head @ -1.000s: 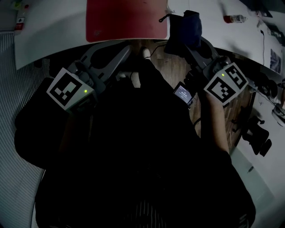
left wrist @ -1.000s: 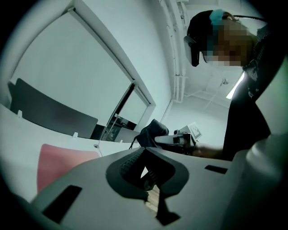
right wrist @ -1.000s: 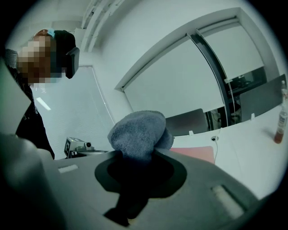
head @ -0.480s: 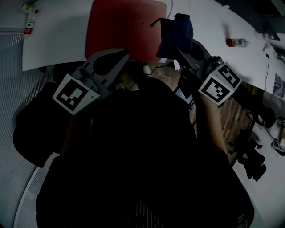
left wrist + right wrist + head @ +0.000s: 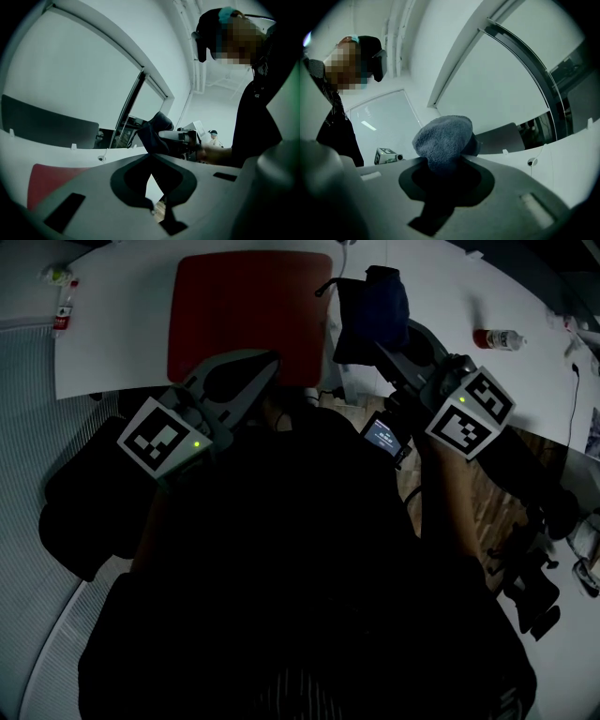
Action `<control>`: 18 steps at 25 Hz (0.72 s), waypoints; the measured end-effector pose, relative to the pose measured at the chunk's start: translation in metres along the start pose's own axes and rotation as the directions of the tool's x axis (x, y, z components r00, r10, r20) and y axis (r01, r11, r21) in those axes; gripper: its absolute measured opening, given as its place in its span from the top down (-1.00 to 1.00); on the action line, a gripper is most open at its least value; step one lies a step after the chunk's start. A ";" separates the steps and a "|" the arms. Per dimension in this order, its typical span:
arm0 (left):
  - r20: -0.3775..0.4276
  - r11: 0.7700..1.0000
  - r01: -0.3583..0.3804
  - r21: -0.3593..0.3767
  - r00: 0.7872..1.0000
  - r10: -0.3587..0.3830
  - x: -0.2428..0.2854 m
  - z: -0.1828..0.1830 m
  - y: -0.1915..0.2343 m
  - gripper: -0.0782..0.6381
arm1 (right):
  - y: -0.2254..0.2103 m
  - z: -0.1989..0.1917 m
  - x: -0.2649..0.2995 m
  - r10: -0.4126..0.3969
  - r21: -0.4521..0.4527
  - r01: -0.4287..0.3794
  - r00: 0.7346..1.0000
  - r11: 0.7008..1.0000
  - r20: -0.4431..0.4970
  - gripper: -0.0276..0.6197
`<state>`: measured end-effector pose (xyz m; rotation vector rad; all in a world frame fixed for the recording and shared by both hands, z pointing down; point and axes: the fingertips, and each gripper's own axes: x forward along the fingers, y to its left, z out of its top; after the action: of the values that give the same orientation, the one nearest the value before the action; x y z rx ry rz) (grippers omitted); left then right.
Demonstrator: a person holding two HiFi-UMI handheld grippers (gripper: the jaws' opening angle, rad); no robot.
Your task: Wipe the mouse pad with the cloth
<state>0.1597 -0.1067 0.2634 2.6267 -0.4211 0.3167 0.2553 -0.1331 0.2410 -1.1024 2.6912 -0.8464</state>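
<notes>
White curved table (image 5: 122,343): extends ahead of both sets of fingertips and carries every item listed below.

Red rectangular mouse pad (image 5: 248,310): lies flat on the table, directly beyond the left fingertips and to the left of the right fingertips. In the left gripper view, the pad (image 5: 47,180) shows low and left of the jaws.

Left gripper (image 5: 270,359): grey jaws drawn together, tips meeting, nothing between them (image 5: 152,155). In the head view the tips sit over the pad's near edge. Contact with the pad cannot be confirmed.

Right gripper (image 5: 380,338): jaws clamped on a dark blue bunched terry cloth (image 5: 372,304). The cloth (image 5: 443,136) bulges out past the fingertips in a rounded wad. In the head view it stands at the pad's right edge. Whether it touches pad or table cannot be determined.

Small clear bottle with red label (image 5: 497,337): lies on the table, well to the right of the right fingertips.

Second small bottle (image 5: 63,307): rests on the table, well to the left of the left fingertips.
</notes>
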 end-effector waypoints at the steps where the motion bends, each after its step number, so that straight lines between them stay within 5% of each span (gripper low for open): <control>1: -0.009 1.000 -0.005 -0.003 1.000 0.005 0.006 0.001 -0.001 0.76 | -0.005 0.001 -0.003 0.010 0.010 -0.010 1.000 1.000 0.004 0.70; 10: -0.065 0.999 -0.043 -0.015 0.997 0.042 0.036 0.005 -0.005 0.76 | -0.014 -0.022 0.002 0.163 -0.031 -0.168 0.978 0.985 -0.129 0.70; 18: -0.087 0.999 -0.004 -0.046 0.996 0.000 0.037 -0.005 0.030 0.76 | -0.023 -0.028 0.027 0.112 -0.018 -0.115 0.985 0.993 -0.130 0.70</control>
<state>0.1825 -0.1389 0.2907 2.5567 -0.3974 0.4159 0.2408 -0.1516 0.2797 -0.9179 2.8453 -0.8961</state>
